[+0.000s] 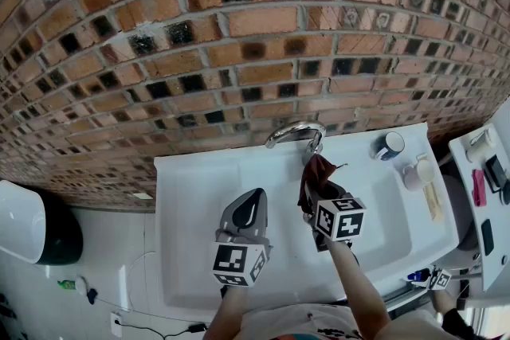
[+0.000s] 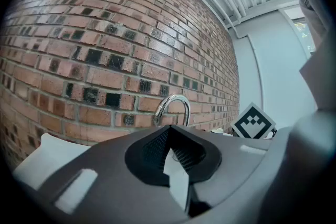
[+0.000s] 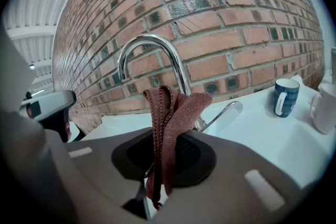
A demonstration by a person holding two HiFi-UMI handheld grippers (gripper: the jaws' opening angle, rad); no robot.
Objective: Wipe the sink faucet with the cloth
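Pinching a brown cloth point(image 3: 171, 113) in the right gripper point(image 3: 160, 168), faucet point(image 3: 150, 45) rising just beyond its fingertips, left gripper point(image 2: 174, 159) hovering, fingers pressed together

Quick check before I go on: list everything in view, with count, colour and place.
Brick wall: one, red-brown with dark bricks, behind the sink.
Rectangular sink: one, white, against the wall.
Curved metal faucet: one, chrome, middle of the sink's back edge.
Knitted cloth: one, reddish-brown, clamped in the right gripper, just in front of the faucet.
Mug: one, blue with white inside, sink's back right corner.
Cup: one, pale, sink's right rim, nearer than the mug.
Rounded container: one, white and black, floor left of the sink.
Left gripper: grey, jaws together, empty, over the basin.
Right gripper: grey, shut on the cloth.
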